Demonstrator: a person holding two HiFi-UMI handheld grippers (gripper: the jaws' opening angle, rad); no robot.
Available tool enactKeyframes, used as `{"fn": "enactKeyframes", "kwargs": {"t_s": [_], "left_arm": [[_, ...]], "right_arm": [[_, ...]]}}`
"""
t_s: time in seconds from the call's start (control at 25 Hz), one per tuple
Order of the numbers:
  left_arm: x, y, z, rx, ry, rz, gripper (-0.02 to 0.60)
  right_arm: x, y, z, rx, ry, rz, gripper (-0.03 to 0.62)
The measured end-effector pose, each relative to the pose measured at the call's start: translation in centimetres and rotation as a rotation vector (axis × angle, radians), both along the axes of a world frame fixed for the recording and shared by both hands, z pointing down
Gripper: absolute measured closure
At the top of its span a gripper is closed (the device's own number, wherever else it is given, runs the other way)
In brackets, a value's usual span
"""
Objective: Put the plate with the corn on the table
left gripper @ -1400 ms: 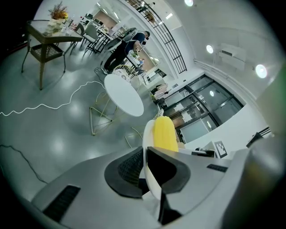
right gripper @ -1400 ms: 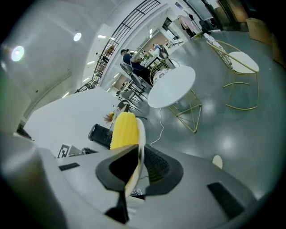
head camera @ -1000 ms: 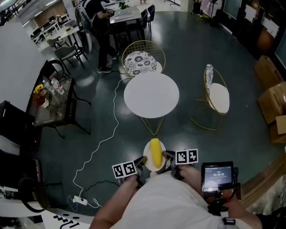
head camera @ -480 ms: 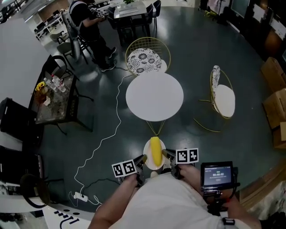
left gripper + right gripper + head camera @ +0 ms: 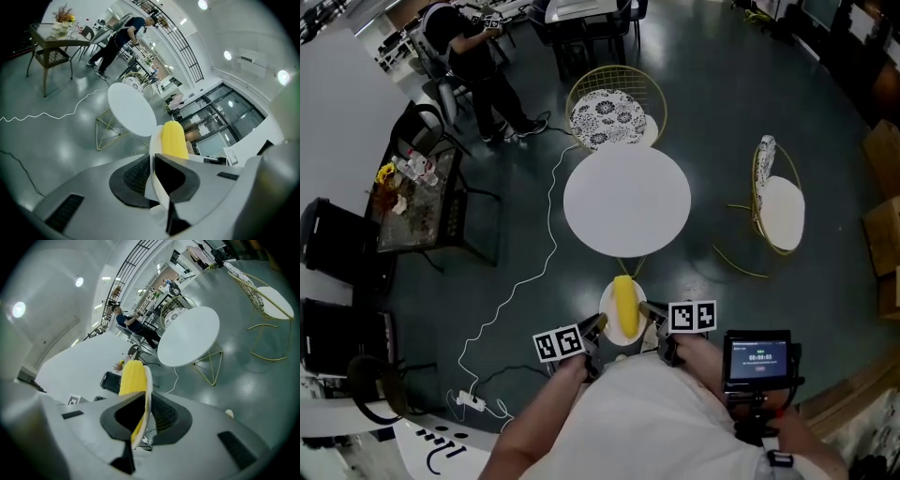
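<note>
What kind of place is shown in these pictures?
Probably an indoor café or office lounge: a round white table beside gold wire chairs, a side table with flowers and bottles, and a polished dark floor.

The corn (image 5: 624, 307) is glowing bright yellow against the white plate (image 5: 606, 315). The table (image 5: 626, 199) is showing plain white over a glossy dark grey-green floor (image 5: 750, 103), the cable (image 5: 548, 225) is running white, and the chair (image 5: 607, 120) is wearing a black-and-white floral cushion on a gold wire frame.
</note>
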State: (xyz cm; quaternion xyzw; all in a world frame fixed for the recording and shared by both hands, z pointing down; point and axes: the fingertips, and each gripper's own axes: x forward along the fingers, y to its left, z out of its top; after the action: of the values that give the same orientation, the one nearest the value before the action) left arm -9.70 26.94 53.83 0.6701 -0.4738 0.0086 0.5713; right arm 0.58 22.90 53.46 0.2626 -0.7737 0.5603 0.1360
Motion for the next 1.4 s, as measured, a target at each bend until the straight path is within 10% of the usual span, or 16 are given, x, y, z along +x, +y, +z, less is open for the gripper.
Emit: {"fn": "enactKeyframes", "kwargs": {"t_s": [1.4], "left_arm": [[-4.8,-14.8,1.7,-0.004,0.017,0.067,0.543]], "right_arm": [[-4.6,-13.8,1.8,-0.002,0.018,0.058,0.546]]}}
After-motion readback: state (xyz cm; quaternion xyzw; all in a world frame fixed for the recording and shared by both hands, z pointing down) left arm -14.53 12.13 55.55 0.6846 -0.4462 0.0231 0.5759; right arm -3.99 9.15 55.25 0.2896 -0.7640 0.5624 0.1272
